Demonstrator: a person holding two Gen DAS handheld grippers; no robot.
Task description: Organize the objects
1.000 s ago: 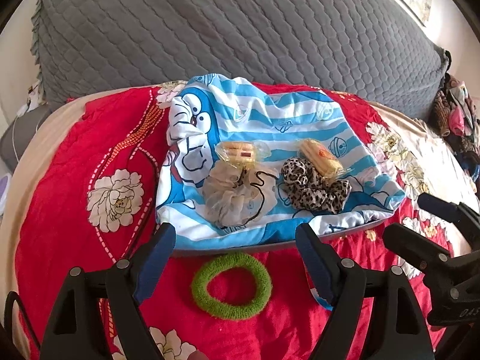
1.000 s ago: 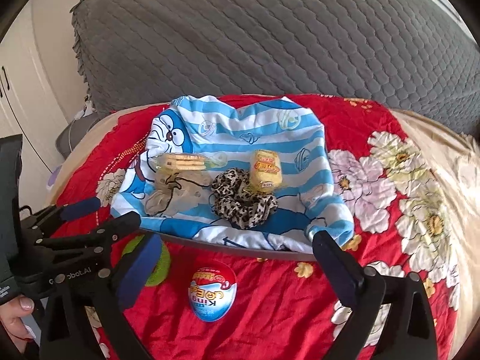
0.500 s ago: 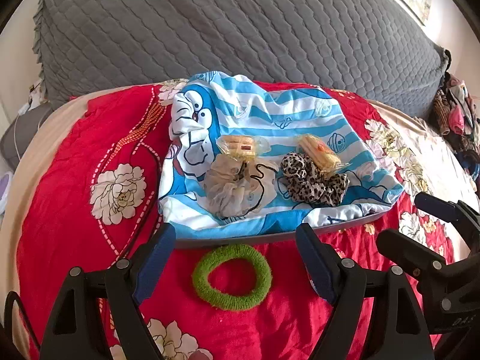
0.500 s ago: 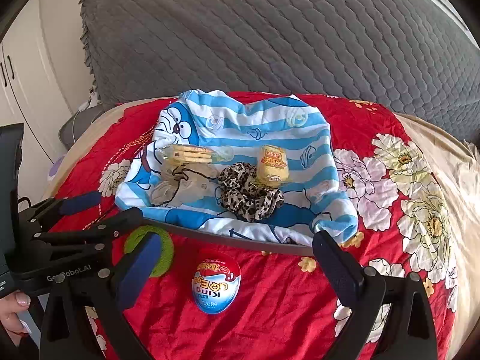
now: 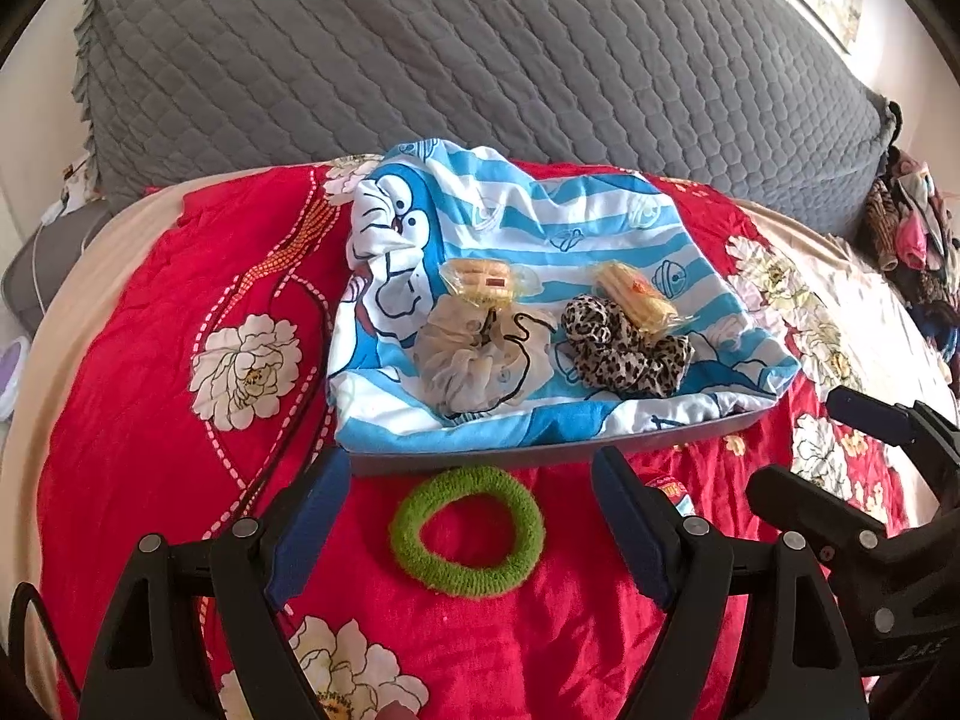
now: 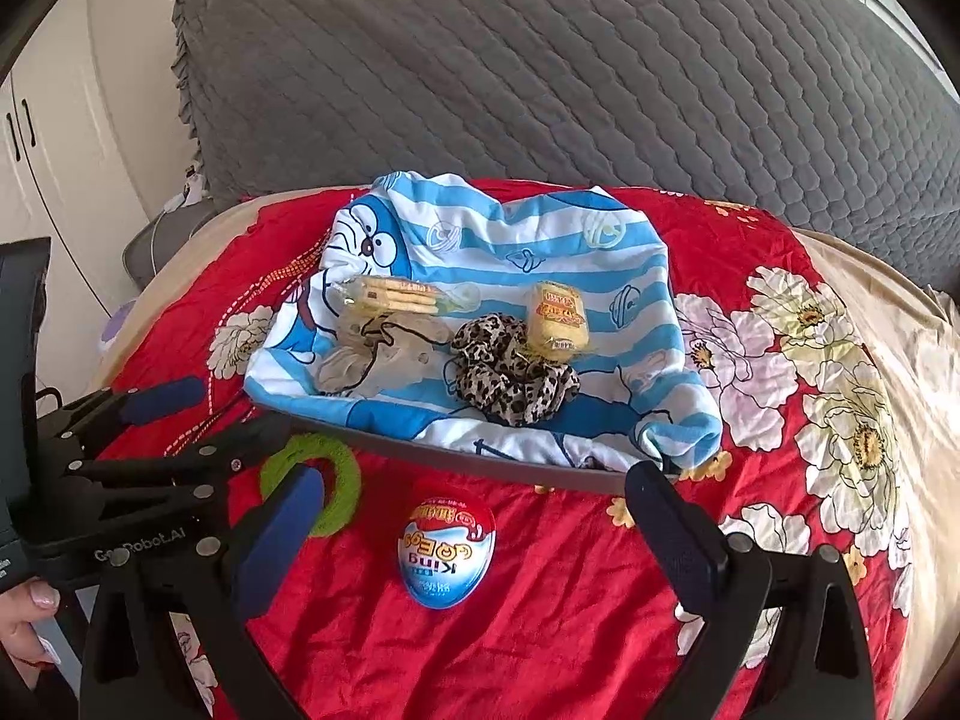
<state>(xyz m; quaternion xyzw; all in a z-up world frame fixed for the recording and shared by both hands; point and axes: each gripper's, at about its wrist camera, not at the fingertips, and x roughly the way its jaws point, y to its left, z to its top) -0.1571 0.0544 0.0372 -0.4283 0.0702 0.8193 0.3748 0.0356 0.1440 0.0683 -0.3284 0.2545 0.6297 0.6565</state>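
Hovering over a bed spread with a red floral cover (image 5: 150,372), the left gripper (image 5: 471,531) holds its jaws wide with nothing clamped; a green hair tie (image 5: 468,540) lies flat on the cover directly between them, touching neither pad. Just beyond the jaw tips sits a tray (image 5: 540,453) draped in a blue-and-white striped cartoon cloth (image 5: 540,228). On that cloth, ahead of the left jaws, rest a beige scrunchie (image 5: 474,354) with a wrapped biscuit pack (image 5: 483,282) behind it, and a leopard-print scrunchie (image 5: 624,348) with a wrapped yellow snack (image 5: 636,297) leaning on its far side. The right gripper (image 6: 474,516) likewise stands with jaws wide and empty; a red, white and blue egg-shaped toy (image 6: 447,552) lies on the cover between them, slightly nearer the left-hand jaw and clear of both. A hand (image 6: 24,612) shows at the lower left edge of the right wrist view. A grey quilted headboard (image 5: 480,60) rises far beyond both jaws.
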